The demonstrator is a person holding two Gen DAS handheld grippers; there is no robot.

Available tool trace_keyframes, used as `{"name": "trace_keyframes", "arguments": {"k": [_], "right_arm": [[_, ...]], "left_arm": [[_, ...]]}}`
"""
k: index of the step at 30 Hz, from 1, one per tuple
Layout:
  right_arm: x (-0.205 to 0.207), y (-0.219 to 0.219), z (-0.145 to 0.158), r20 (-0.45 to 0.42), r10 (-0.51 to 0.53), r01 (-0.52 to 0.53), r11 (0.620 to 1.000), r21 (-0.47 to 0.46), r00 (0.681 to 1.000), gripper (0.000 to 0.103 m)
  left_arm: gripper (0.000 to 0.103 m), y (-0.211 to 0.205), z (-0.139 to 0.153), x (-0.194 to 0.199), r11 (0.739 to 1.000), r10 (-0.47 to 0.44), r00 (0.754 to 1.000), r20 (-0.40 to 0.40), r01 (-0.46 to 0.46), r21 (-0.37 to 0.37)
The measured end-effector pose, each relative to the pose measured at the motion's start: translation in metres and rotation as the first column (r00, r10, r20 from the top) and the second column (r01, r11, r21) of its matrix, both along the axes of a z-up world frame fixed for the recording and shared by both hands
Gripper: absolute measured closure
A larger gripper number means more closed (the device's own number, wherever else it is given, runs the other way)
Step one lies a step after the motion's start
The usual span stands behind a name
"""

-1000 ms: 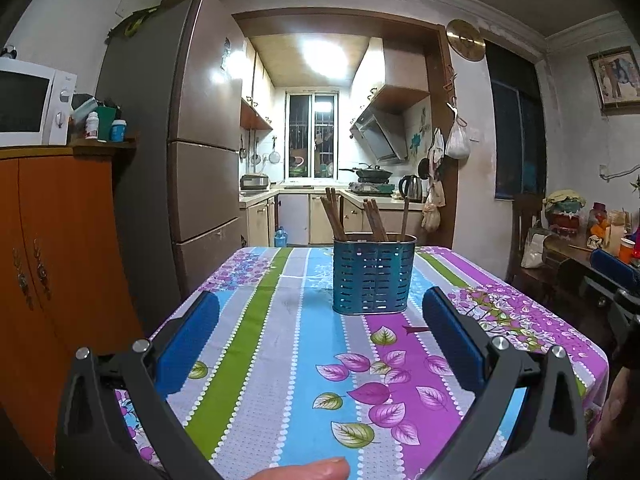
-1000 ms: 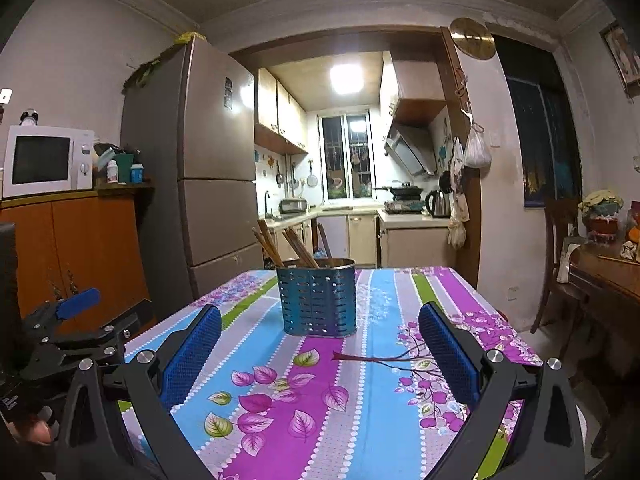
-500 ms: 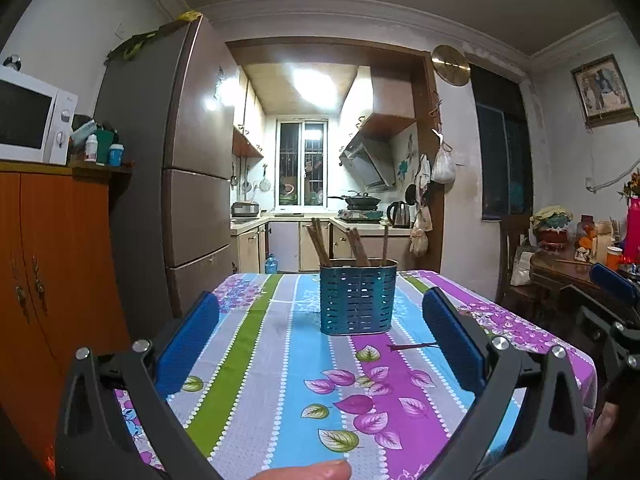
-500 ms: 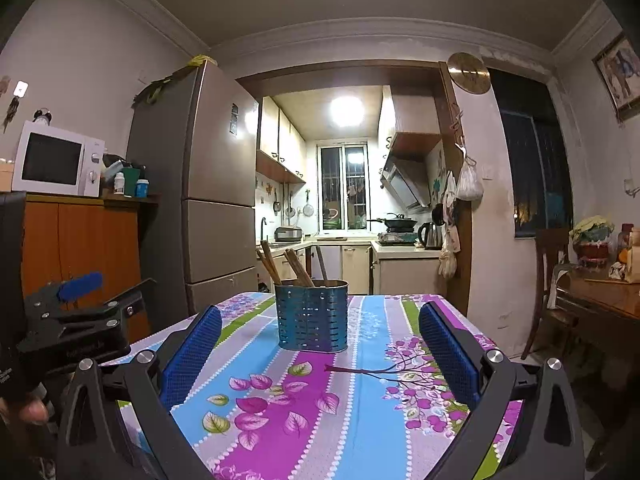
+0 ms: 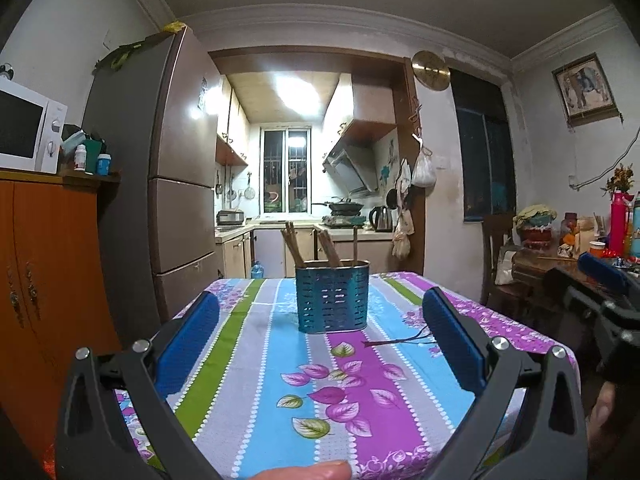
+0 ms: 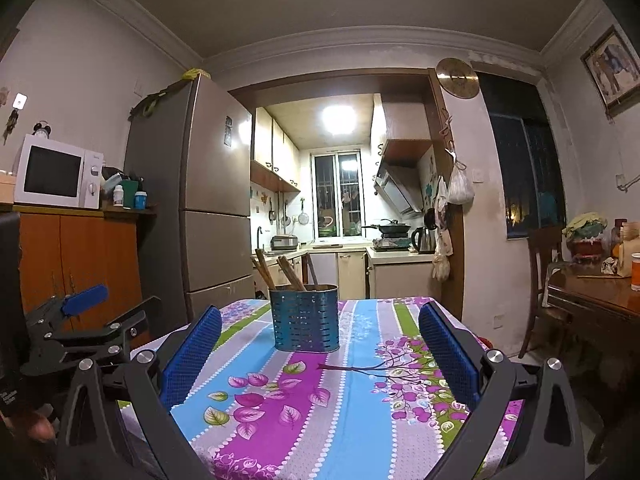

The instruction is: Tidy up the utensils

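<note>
Standing on the striped tablecloth (image 5: 256, 368), the blue holder (image 5: 332, 297) keeps brown chopsticks (image 5: 294, 246) upright, well ahead of both tongs. Left gripper (image 5: 320, 340) and right gripper (image 6: 320, 344) gape wide, holding nothing.

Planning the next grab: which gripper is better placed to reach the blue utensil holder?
Left, marginally. The holder sits centred between the left gripper's open fingers; in the right gripper's view it stands slightly left of centre. Both are open, empty and back from it.
</note>
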State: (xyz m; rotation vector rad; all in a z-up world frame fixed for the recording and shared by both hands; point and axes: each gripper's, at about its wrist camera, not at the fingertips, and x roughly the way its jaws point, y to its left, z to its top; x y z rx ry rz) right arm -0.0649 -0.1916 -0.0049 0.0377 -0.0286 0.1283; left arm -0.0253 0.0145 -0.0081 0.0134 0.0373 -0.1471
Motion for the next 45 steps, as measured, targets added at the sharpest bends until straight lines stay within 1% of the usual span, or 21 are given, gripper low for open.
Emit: {"name": "trace_keyframes", "arguments": {"k": [6,14,23,29,39,43,45], "right_arm": [[-0.002,-0.003,0.0,0.006,-0.004,0.004,1.0,0.0,1.0,0.005],[-0.006,-0.004,-0.001,0.0,-0.007,0.007,1.0,-0.013,1.0,0.005],[-0.02,-0.006,0.001,0.01,-0.012,0.012,1.0,-0.018,1.0,0.005],[-0.027,-0.01,0.001,0.014,-0.021,0.022,1.0,-0.022,1.0,0.005],[-0.028,-0.009,0.001,0.011,-0.022,0.022,0.999,-0.029,1.0,0.005],[-0.026,-0.009,0.0,0.005,-0.022,0.022,0.999,-0.031,1.0,0.005],[-0.026,-0.009,0.0,0.005,-0.021,0.021,0.999,-0.033,1.0,0.005]], "left_arm": [[0.005,-0.001,0.002,-0.007,1.0,-0.008,1.0,0.027,0.009,-0.008],[0.005,0.0,0.001,-0.014,1.0,-0.008,1.0,0.023,0.008,-0.005],[0.005,0.01,-0.001,-0.027,1.0,0.018,1.0,0.02,-0.018,-0.004],[0.005,0.01,-0.001,-0.024,1.0,0.028,1.0,0.01,-0.028,-0.003],[0.005,0.004,-0.001,-0.023,1.0,0.022,1.0,0.008,-0.022,0.007],[0.005,0.003,0.0,-0.022,1.0,-0.001,1.0,0.003,0.001,-0.007],[0.005,0.001,-0.001,-0.02,1.0,0.024,1.0,0.016,-0.024,0.003]]}}
